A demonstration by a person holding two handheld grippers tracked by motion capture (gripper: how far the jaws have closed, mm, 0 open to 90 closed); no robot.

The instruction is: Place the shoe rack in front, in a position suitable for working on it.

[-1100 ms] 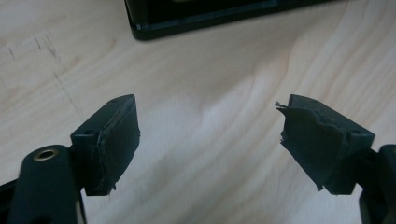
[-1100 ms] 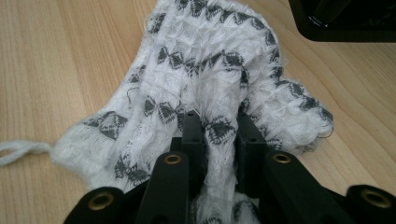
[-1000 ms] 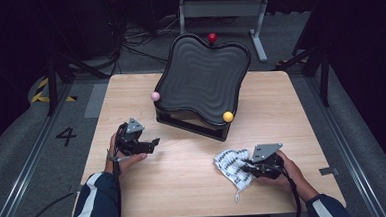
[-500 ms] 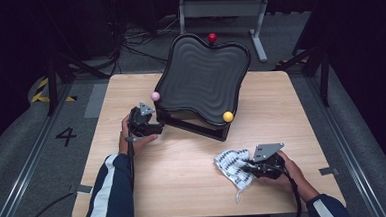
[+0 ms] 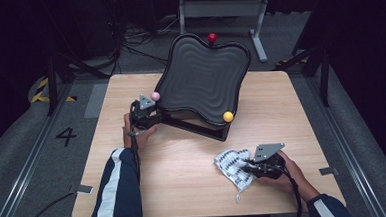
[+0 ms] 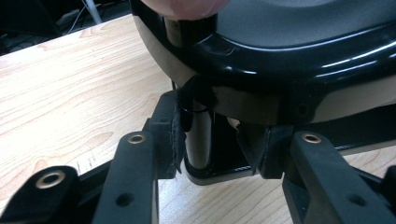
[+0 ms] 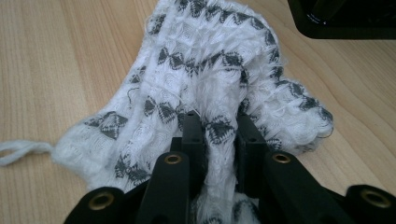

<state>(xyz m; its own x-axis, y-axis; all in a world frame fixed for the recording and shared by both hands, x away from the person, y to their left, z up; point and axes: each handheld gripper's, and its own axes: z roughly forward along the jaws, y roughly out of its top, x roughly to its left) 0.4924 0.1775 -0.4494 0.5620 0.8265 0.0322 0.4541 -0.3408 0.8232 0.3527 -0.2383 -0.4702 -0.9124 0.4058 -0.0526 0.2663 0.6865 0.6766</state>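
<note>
A black wavy board (image 5: 202, 83) stands tilted on a black stand, with a pink ball (image 5: 155, 96), a yellow ball (image 5: 228, 116) and a red ball (image 5: 212, 37) at its corners. My left gripper (image 5: 143, 111) is at the pink-ball corner. Its jaws stand open on either side of a pale post (image 6: 198, 140) under the board's rim (image 6: 261, 60), with the left gripper (image 6: 210, 135) close to the stand. My right gripper (image 5: 264, 165) is shut on a white cloth with a grey pattern (image 5: 232, 164) lying on the table. The cloth (image 7: 210, 60) bunches between the right gripper (image 7: 219, 126) jaws.
The wooden table (image 5: 184, 179) has bare room in its front middle and along the left side. A loose thread of the cloth (image 7: 18, 151) trails on the wood. The stand's black base (image 7: 345, 23) lies just beyond the cloth.
My left gripper has moved forward and right from the bare table to the board's pink-ball corner. The right gripper and the cloth have stayed put.
</note>
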